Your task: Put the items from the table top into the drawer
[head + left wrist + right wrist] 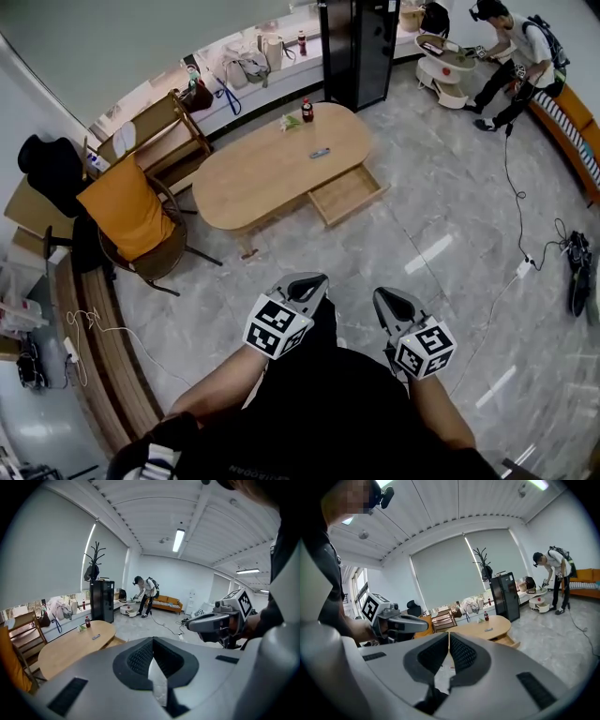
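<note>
Bright ceiling strip light (pixel 178 540); sharp frames, fisheye-warped edges.

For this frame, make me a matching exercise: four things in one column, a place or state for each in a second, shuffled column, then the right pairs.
Things:
1. bottle
2. drawer
3. cushion
4. right gripper

Places or states:
A. orange, on the chair
B. jaws together, nothing between them
C. pulled open from the table
D. standing upright near the far end of the table

Pairs: 1-D, 2-C, 3-A, 4-B
</note>
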A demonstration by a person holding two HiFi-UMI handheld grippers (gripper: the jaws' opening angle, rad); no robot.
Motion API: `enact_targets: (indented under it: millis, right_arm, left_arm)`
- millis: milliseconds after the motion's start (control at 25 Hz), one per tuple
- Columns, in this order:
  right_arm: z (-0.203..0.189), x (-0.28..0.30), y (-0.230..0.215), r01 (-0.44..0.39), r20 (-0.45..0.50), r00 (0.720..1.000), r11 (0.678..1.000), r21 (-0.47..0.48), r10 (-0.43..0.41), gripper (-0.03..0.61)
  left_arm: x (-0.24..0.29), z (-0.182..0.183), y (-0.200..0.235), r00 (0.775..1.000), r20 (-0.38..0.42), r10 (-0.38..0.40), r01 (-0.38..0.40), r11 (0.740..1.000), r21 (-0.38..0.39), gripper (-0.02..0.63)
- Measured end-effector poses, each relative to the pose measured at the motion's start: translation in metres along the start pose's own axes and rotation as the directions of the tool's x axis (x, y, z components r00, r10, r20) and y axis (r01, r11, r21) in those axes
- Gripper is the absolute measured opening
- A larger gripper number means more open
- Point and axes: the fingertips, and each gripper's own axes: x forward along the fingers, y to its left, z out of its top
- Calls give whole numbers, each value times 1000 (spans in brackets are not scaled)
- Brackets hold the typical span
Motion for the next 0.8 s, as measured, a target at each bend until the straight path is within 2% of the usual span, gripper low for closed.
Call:
enact_targets:
  millis: [280,640,800]
  right_arm:
    - [25,52,-62,22,-60,998,1000,-15,-23,5]
    - [107,159,-121,-26,-91,996,992,-124,15,5]
    - [127,207,-140,-41,-109,994,987,-158,24,5]
  left_arm:
    - [63,37,57,1000,4,-22,22,999,-34,2]
    - [123,107,173,999,39,22,-20,999,-46,2]
    - [137,120,224,998,43,51,-50,998,-41,2]
